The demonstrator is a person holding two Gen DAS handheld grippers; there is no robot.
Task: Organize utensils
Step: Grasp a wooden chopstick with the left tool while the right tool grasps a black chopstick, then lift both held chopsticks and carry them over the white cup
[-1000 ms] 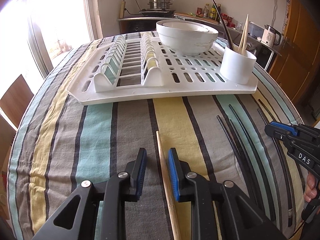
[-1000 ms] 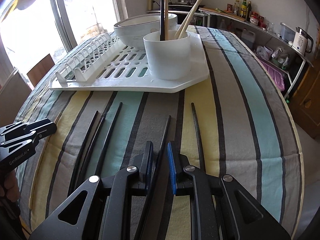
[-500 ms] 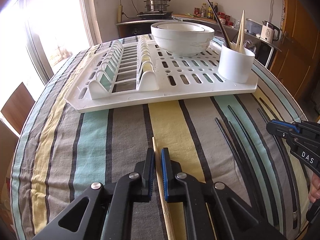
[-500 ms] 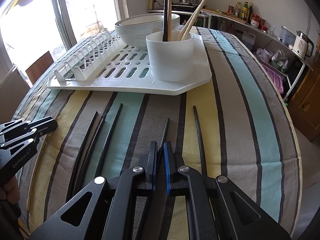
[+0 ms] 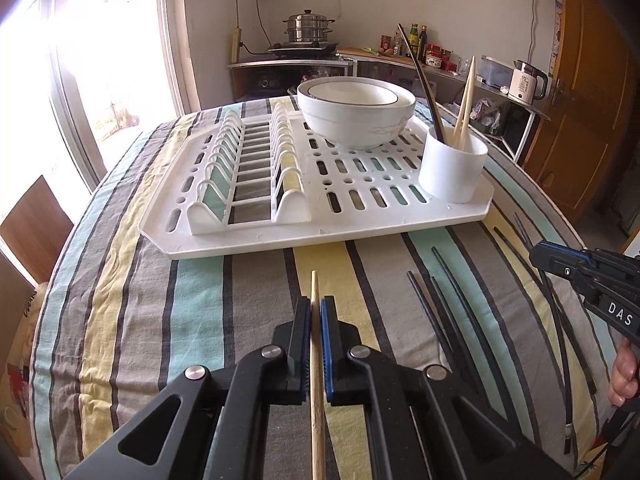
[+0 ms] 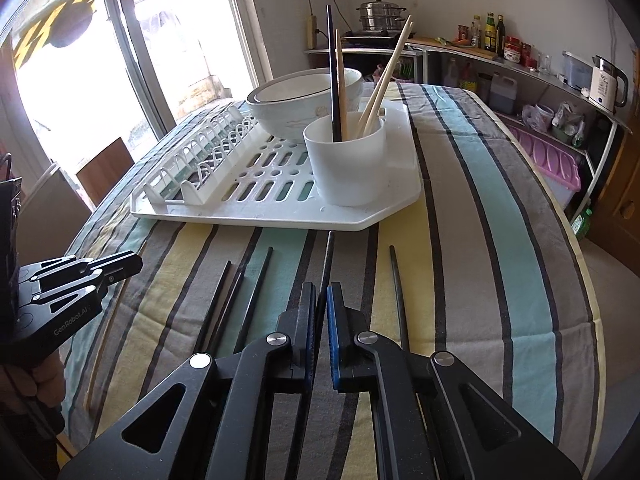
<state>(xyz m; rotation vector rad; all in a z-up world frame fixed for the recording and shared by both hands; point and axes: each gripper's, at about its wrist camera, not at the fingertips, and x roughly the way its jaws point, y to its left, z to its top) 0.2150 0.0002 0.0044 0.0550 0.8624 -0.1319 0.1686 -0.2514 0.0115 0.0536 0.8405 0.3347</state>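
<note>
My left gripper (image 5: 315, 307) is shut on a wooden chopstick (image 5: 315, 292), whose tip sticks out ahead of the pads above the striped cloth. My right gripper (image 6: 321, 294) is shut on a black chopstick (image 6: 329, 254), which points toward the white drying rack (image 6: 280, 216). Several more black chopsticks (image 6: 256, 292) lie loose on the cloth between the two grippers. A white utensil cup (image 5: 454, 170) stands on the rack's near right corner and holds a black chopstick and pale wooden ones. In the left wrist view the right gripper (image 5: 538, 254) shows at the right edge.
Stacked white bowls (image 5: 356, 114) sit on the rack behind the cup. The rack's plate slots (image 5: 248, 168) take up its left half. The round table's edge (image 6: 592, 300) curves down at the right. A wooden chair (image 5: 34, 220) stands left of the table.
Both grippers shut, the left on the wooden chopstick and the right on a black one. Both then rose a little, lifting their chopsticks off the cloth.
</note>
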